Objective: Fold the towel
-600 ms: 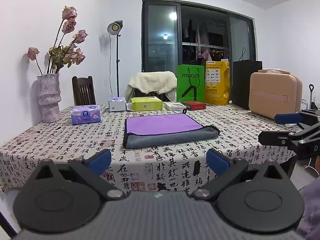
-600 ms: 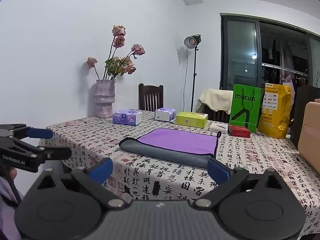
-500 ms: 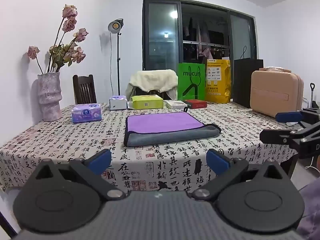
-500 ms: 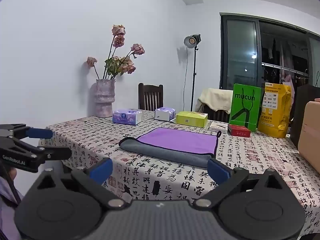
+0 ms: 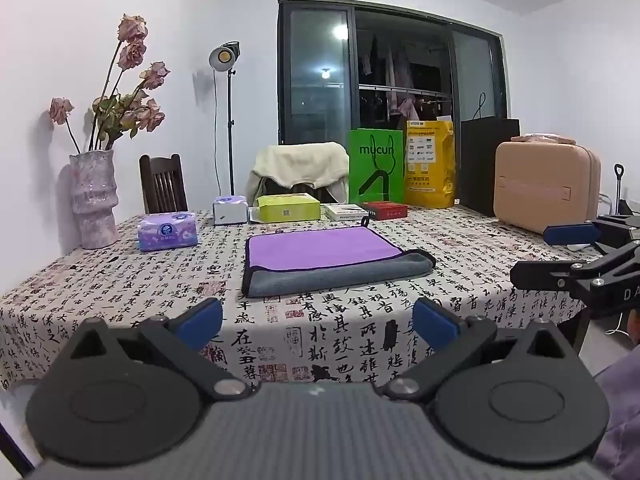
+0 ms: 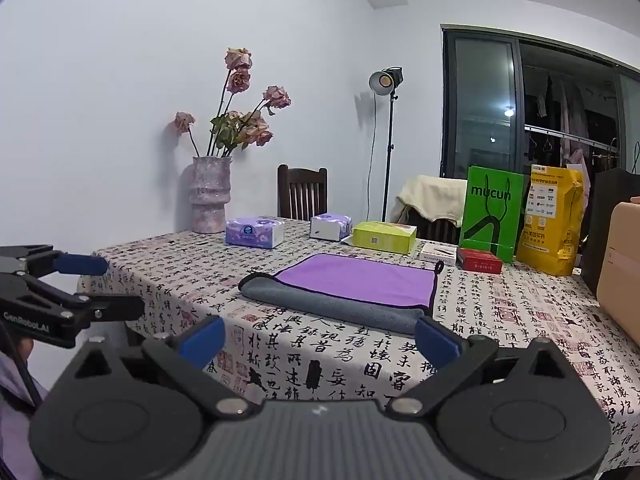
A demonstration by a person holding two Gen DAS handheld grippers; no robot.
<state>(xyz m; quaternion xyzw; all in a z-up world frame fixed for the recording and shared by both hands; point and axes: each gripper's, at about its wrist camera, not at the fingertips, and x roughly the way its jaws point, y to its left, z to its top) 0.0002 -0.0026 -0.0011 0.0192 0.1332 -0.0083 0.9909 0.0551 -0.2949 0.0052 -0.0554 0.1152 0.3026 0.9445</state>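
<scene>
Plush rect. towel [image 5: 320,258], folded.

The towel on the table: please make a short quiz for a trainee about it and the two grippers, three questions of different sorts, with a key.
1. True or false: the towel lies on the tablecloth with its grey side folded over the purple side at the near edge.
2. Multiple choice: the left gripper and the right gripper are A) both shut on the towel, B) both open and apart from the towel, C) one open, one shut.
3. Fill in: right behind the towel sits a yellow-green ____.

Key: 1 true; 2 B; 3 box.
</scene>
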